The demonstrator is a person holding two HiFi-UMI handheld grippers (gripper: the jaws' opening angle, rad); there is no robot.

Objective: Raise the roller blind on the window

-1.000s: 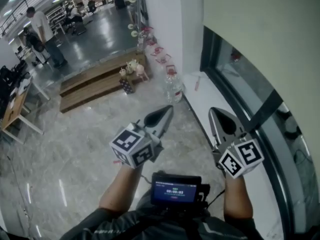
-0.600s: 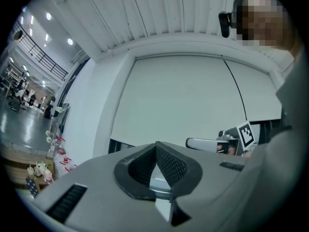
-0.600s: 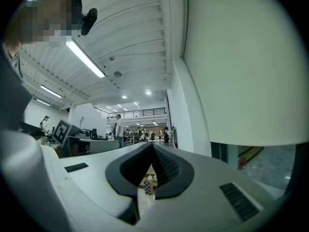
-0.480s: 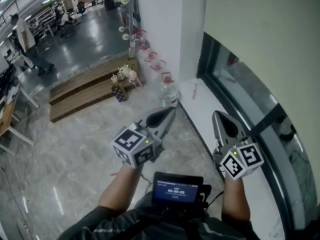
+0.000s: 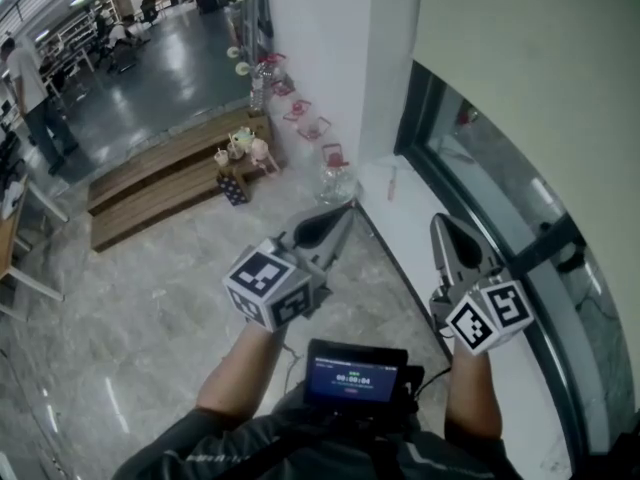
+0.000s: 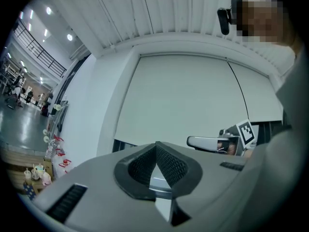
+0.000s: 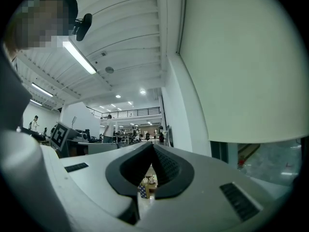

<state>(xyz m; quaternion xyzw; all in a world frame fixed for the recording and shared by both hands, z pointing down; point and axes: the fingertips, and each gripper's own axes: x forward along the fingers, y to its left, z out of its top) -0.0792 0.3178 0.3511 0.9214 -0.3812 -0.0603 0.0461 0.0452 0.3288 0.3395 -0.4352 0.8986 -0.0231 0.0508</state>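
Cream roller blind (image 5: pixel 525 53) hangs over the window (image 5: pixel 495 163) (bottom uncovered).

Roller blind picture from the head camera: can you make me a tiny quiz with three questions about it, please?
1. True or false: the roller blind covers the whole window.
2. Between its jaws, the right gripper has: A a cord, B nothing, C a bottle.
3. What lit thing sits between the person's forearms?

Key:
1. False. The lower part of the window is bare.
2. B. The jaws are shut on nothing.
3. A small screen.
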